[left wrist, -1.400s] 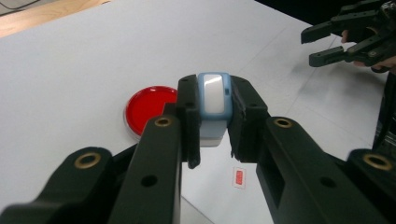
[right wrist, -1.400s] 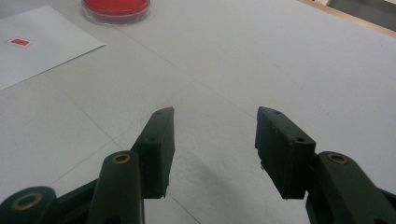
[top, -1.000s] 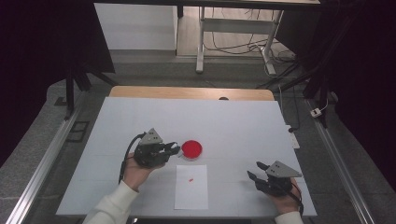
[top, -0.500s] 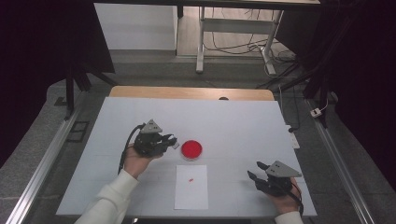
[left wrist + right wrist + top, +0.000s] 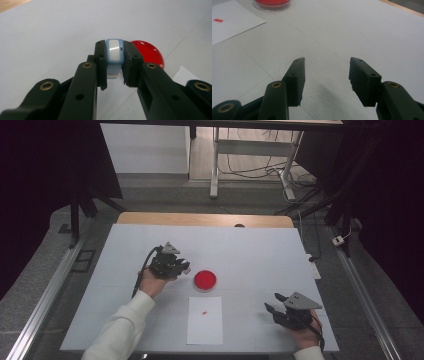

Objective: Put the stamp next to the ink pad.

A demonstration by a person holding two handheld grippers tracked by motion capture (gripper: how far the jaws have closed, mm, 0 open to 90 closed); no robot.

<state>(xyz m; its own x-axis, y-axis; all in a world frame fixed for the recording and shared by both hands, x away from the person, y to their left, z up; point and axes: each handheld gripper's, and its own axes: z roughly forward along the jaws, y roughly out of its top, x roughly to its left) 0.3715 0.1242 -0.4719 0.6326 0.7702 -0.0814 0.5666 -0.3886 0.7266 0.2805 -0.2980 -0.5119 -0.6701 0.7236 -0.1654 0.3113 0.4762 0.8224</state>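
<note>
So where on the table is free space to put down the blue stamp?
Free: the left side of the white table, and the stretch behind the red dish. Crowded: the middle, with dish and paper sheet.

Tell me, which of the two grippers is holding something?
The left gripper: its jaws clamp a small blue-and-white stamp. The right gripper has open jaws with nothing between.

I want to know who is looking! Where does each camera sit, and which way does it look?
High view: sits above the table, looking forward and down; shows both forearms, the left gripper and the right gripper.
Left gripper view: rides that gripper, looking along its jaws, shut on a blue-and-white stamp.
Right gripper view: rides that gripper, looking across the table past its open, empty jaws.
All three share the red ink pad and the white paper.
</note>
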